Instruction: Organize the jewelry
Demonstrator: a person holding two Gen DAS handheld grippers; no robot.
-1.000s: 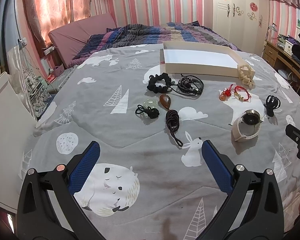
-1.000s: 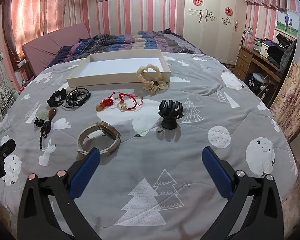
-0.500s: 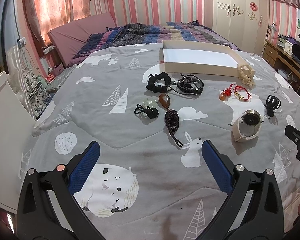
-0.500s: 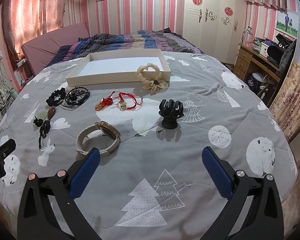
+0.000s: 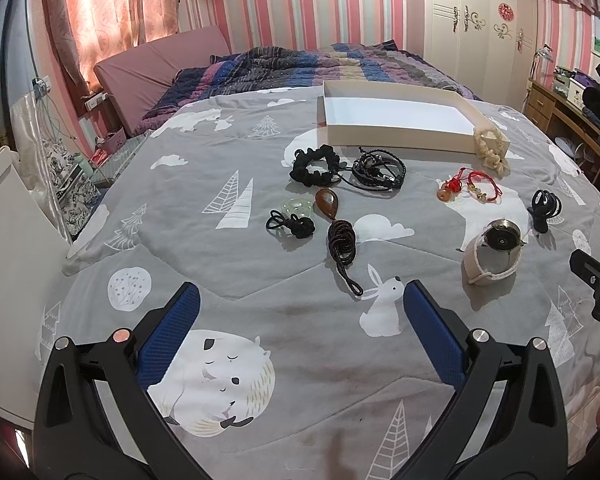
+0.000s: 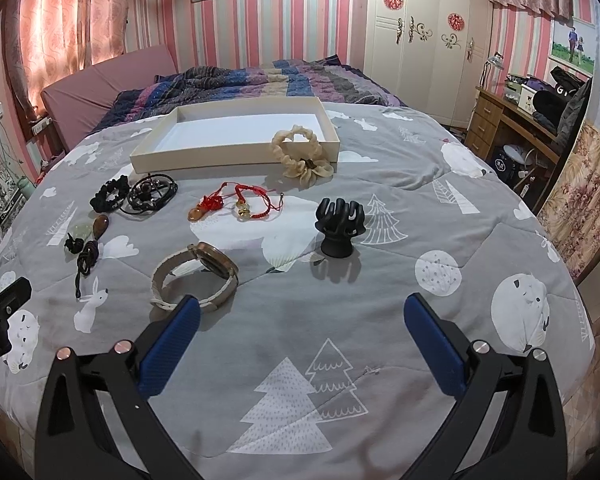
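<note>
A pink-striped bedroom, and across the bed a grey quilt [image 6: 380, 312] printed with trees and rabbits, where all the jewelry lies spread out. At the far side sits a shallow white tray [image 6: 204, 160], and a cream braided scrunchie [image 6: 302, 156] leans against its near right corner. Nearer, toward the left, a black scrunchie [image 5: 314, 166] lies just beside a tangle of black cord bracelets [image 5: 378, 168]. A brown teardrop pendant [image 5: 327, 204] with its coiled dark cord [image 5: 342, 242] trails toward the near edge, with a pale green ring [image 5: 296, 206] and a small black knotted tie [image 5: 294, 226] to its left. In the middle are red string bracelets [image 6: 240, 202] with small charms. A watch [image 6: 198, 276] on a cream band stands on its side, and to its right a black claw clip [image 6: 340, 226] stands upright (well apart from the rest). The left gripper [image 5: 300, 300] hovers over the near edge of the quilt, blue pads spread wide, holding nothing. The right gripper [image 6: 302, 312] is equally wide and bare, its left pad just in front of the watch band.
</note>
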